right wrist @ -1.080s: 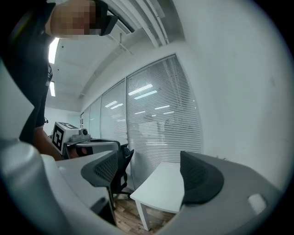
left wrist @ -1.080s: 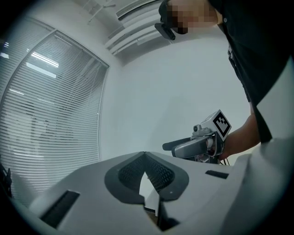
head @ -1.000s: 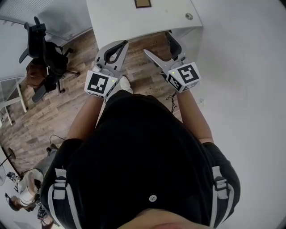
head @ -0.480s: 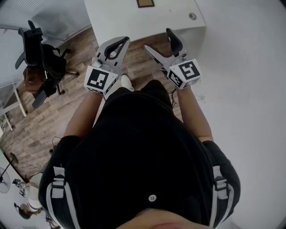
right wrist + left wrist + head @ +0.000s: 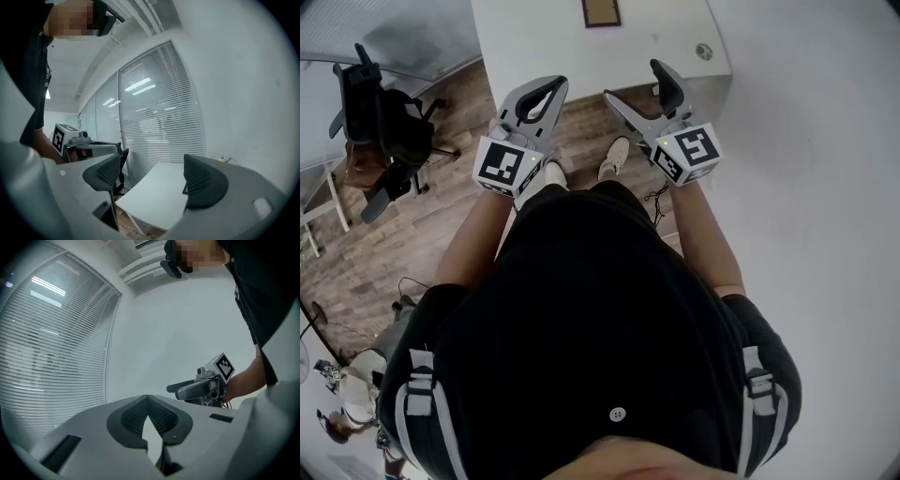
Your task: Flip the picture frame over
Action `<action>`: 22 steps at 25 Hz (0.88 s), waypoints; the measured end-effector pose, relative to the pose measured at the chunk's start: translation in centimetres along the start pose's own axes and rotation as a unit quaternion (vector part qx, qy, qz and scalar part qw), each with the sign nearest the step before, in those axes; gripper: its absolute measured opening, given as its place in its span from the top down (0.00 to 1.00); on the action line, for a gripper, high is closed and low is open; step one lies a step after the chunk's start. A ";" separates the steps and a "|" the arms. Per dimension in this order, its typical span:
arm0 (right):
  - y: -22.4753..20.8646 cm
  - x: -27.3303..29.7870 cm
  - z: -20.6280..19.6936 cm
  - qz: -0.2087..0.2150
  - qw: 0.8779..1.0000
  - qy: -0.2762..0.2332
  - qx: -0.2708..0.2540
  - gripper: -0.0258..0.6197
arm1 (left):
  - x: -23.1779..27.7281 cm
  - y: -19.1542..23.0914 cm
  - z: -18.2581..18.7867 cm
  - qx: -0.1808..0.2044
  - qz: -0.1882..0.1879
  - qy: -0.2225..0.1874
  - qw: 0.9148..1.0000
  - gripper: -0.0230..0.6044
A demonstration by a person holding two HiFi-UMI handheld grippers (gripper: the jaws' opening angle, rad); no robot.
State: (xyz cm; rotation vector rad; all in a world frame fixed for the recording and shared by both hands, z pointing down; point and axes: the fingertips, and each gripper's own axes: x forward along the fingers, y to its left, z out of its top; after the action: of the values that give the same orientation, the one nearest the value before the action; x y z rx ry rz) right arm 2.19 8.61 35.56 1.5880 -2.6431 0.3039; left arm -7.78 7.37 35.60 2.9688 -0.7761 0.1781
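A small brown picture frame (image 5: 601, 12) lies on the white table (image 5: 544, 42) near its far edge, cut off by the top of the head view. Both grippers hang in the air in front of the table's near edge, apart from the frame. My left gripper (image 5: 551, 89) (image 5: 148, 399) is shut, its pad tips meeting with nothing between them. My right gripper (image 5: 633, 82) (image 5: 154, 178) is open and empty, and the table (image 5: 159, 197) shows between its jaws. The frame appears in neither gripper view.
A small round silvery object (image 5: 704, 51) sits at the table's right corner. A black office chair (image 5: 380, 112) stands to the left on the wood floor (image 5: 412, 216). My shoes (image 5: 614, 155) are below the grippers. A white wall (image 5: 825, 141) runs along the right, slatted blinds (image 5: 159, 122) beyond the table.
The view has shifted so that the table and frame sit a little lower and nearer. A second shoe has come into sight. Both grippers keep their states.
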 end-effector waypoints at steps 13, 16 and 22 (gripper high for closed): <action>-11.1 1.8 0.8 0.083 0.996 0.019 0.003 0.31 | 10.6 -0.5 2.4 0.010 0.089 -0.007 0.996 0.96; -12.7 2.5 0.4 0.097 0.995 0.028 0.010 0.31 | 11.8 -0.5 2.5 0.011 0.101 -0.006 0.995 0.96; -14.1 5.5 0.2 0.117 0.992 0.041 0.019 0.31 | 13.4 1.8 2.7 0.002 0.116 0.001 0.993 0.96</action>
State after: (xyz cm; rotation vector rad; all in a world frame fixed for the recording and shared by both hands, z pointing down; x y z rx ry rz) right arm 11.96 -2.59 38.13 1.2454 -2.7755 0.4204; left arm 3.18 -0.91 34.74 2.8740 -1.1219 0.1955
